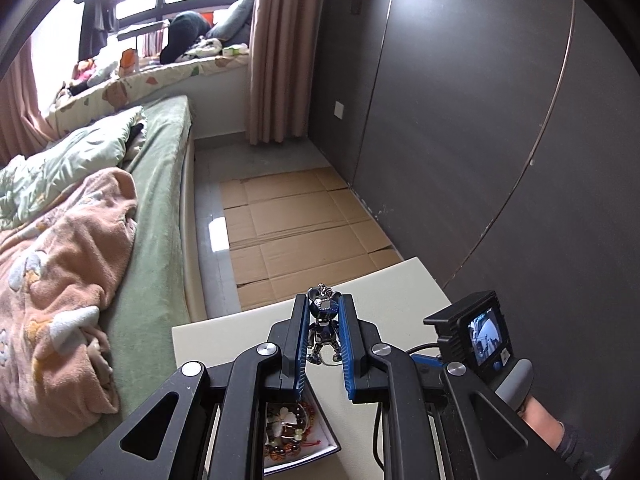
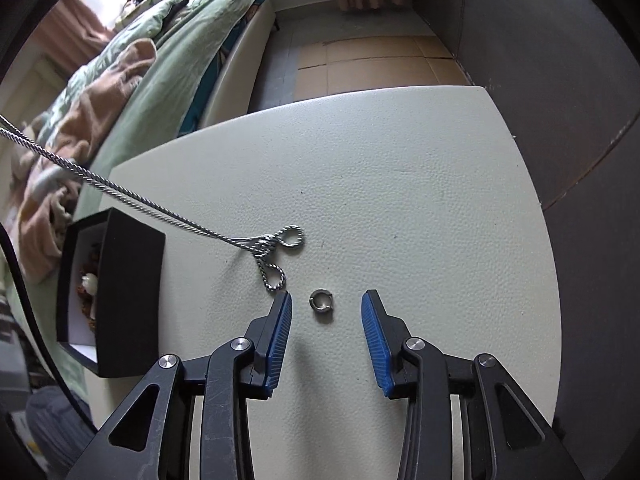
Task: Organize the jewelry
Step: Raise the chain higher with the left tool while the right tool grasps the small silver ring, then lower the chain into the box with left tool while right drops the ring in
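My left gripper (image 1: pixel 325 312) is shut on a shiny metal bear pendant (image 1: pixel 325 326) and holds it above the white table (image 1: pixel 392 296). Its silver twisted chain (image 2: pixel 132 198) runs taut from the upper left down to the table in the right wrist view, its looped end (image 2: pixel 280 248) resting there. A small silver ring (image 2: pixel 321 301) lies on the table between the fingers of my open right gripper (image 2: pixel 326 304). A black jewelry box (image 2: pixel 120 280) with beaded bracelets inside stands at the table's left; it also shows under my left gripper (image 1: pixel 296 432).
A bed (image 1: pixel 160 200) with green sheets and a pink blanket (image 1: pixel 68 280) lies left of the table. Flattened cardboard (image 1: pixel 296 224) covers the floor beyond. A dark wardrobe (image 1: pixel 480 140) stands to the right. The right gripper's camera (image 1: pixel 476 332) shows in the left wrist view.
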{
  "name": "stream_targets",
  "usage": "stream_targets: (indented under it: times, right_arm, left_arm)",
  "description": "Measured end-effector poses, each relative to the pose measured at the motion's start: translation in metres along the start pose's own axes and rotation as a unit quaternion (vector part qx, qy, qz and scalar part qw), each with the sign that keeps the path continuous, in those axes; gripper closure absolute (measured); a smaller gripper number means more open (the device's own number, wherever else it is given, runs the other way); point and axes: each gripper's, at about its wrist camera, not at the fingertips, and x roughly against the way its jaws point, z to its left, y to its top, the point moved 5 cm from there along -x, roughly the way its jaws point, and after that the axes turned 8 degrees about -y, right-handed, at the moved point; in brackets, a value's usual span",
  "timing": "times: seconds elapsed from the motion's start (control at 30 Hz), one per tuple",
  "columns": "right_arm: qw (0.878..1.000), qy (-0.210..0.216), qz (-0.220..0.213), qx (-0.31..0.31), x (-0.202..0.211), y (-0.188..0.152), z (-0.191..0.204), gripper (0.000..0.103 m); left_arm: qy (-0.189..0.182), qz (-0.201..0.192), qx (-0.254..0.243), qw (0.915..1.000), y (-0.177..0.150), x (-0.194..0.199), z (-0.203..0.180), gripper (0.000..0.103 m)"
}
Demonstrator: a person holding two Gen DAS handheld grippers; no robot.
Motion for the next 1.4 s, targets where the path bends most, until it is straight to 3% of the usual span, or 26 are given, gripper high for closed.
stream_targets:
  times: [0.13, 0.17, 0.2, 0.33, 0.93, 1.4]
  right_arm:
    - [0.999, -0.031, 0.001, 0.019, 0.001, 0.0, 0.001, 0.074]
    - [0.999, -0.038, 0.001, 0.027, 0.0, 0.001, 0.003, 0.086]
    - [0.998, -0.045, -0.001, 0.041, 0.0, 0.0, 0.004, 0.09]
    - [0.996, -0.048, -0.004, 0.075, 0.004, -0.004, 0.013, 0.091]
    - [0.994, 0.054, -0.092, 0.009, 0.102, -0.005, 0.014, 0.091]
    - [0.988, 0.091, -0.124, 0.01, 0.129, -0.014, 0.046, 0.091]
  left_arm:
    - [-0.001, -0.009, 0.004, 1.0, 0.007, 0.012, 0.002, 0.088]
    - [-0.002, -0.011, 0.004, 0.9999, 0.008, 0.015, 0.002, 0.088]
    - [-0.003, -0.015, 0.004, 0.9999, 0.011, 0.019, 0.0, 0.088]
    - [-0.003, -0.03, -0.003, 0.9995, 0.021, 0.037, -0.005, 0.088]
    - [-0.003, -0.095, -0.043, 0.9946, 0.064, 0.111, -0.031, 0.088]
    - [0.002, -0.075, -0.02, 0.997, 0.04, 0.096, -0.005, 0.088]
